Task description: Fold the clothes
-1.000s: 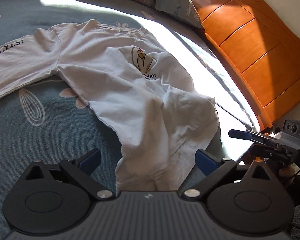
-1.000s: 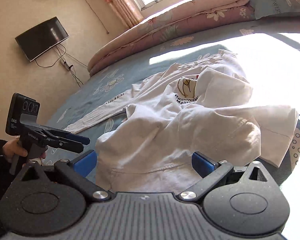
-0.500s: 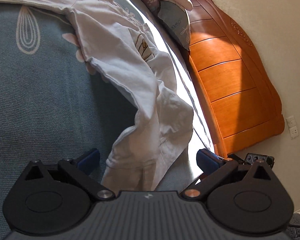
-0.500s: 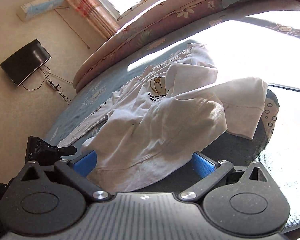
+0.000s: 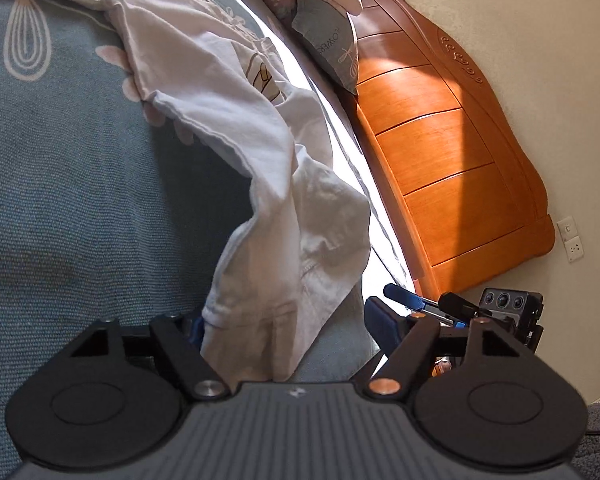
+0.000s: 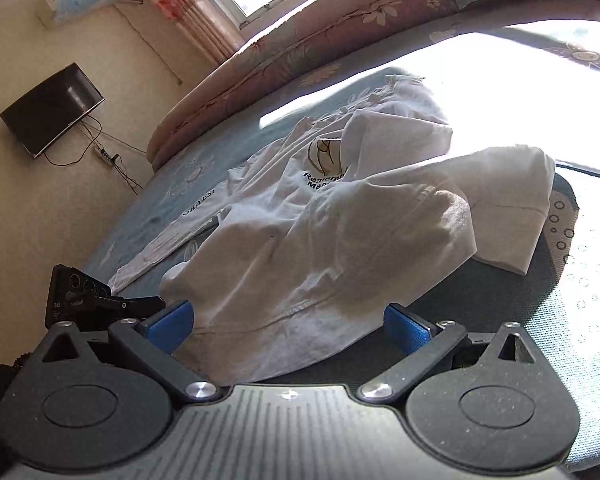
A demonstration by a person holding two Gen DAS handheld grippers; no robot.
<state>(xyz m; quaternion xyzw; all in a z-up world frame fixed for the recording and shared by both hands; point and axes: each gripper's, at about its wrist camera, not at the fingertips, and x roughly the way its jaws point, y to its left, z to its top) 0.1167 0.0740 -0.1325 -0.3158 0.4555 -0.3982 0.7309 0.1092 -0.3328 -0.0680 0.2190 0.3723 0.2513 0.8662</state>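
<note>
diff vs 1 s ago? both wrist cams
The left gripper has dropped to the white shirt hem and rolled; its fingers are closing around the hem, one side not yet touching. The right gripper has come lower toward the hem, fingers wide open, nothing held. The shirt and the bedspread lie as before.
</note>
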